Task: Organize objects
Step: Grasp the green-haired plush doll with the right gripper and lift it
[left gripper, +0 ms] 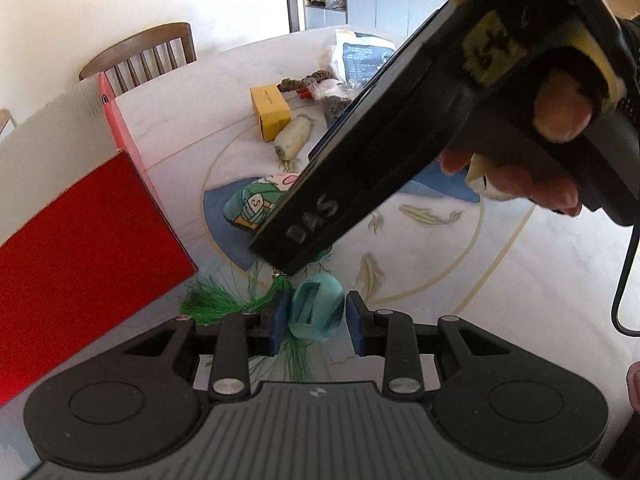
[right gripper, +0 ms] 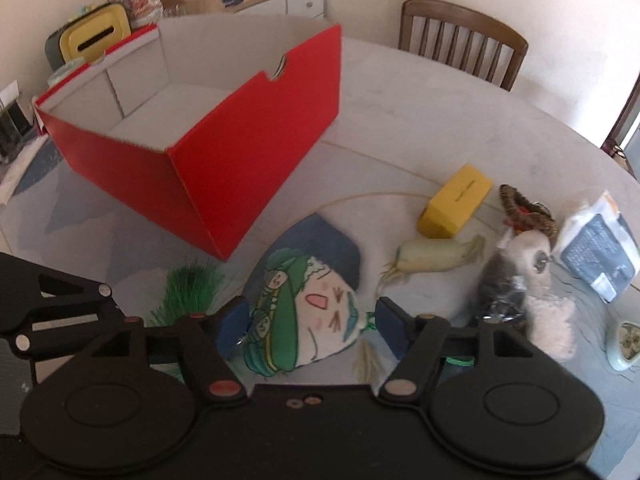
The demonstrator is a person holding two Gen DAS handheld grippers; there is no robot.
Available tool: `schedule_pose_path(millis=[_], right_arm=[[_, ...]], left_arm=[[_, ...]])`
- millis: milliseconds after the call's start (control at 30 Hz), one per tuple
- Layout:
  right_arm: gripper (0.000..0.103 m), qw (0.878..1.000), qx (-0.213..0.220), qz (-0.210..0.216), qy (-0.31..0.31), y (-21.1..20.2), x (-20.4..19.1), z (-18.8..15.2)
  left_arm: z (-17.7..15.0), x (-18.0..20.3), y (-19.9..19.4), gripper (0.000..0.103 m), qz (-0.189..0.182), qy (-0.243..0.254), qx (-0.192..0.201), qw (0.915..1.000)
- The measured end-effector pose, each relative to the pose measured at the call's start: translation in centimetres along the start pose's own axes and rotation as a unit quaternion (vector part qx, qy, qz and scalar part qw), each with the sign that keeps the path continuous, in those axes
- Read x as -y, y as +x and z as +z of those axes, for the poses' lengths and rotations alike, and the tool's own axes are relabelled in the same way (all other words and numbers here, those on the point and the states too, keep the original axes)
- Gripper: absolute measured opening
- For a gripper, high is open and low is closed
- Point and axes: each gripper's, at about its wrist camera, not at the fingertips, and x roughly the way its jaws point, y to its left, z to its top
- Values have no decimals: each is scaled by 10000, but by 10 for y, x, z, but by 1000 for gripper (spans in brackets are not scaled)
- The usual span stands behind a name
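A cartoon-face sachet point(right gripper: 308, 312), green and white, lies on the table between the blue pads of my right gripper point(right gripper: 306, 326). Those pads stand a little apart from it, so this gripper is open. In the left wrist view the right gripper's black body point(left gripper: 380, 140) covers most of the sachet point(left gripper: 250, 204). My left gripper point(left gripper: 318, 326) is shut on a small teal pouch point(left gripper: 316, 312), from which a green tassel point(left gripper: 212, 300) spreads out to the left. The open red box point(right gripper: 240, 152) stands empty just behind; its red wall point(left gripper: 80, 240) is close on the left.
On the round pale table point(right gripper: 400, 120) lie a yellow carton point(right gripper: 456, 204), a white radish toy point(right gripper: 436, 256), a brown woven piece point(right gripper: 524, 208), a bagged grey-white plush point(right gripper: 520, 280) and a printed packet point(right gripper: 600, 252). A wooden chair point(right gripper: 460, 40) stands behind.
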Motion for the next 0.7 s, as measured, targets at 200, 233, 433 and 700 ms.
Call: schedule_pose_path(millis=[200,233,433,700], right_arm=[[55,10000,-15,13,-7,3,-1,0],[54,10000,-6,32,6,2,0,0],[52,9999,109,-25,119,-11,8,-3],[52,9991,248,-212,281,-33,22,-6]], left_arm=[[-1,1,-1,30,5,-85,22,10000],[-1,0,-3,30,-19,-128,29,9999],[4,-5,-31,30,-172,-420,294,9985],[14,-24,-89,30,-44,-726,788,9942]])
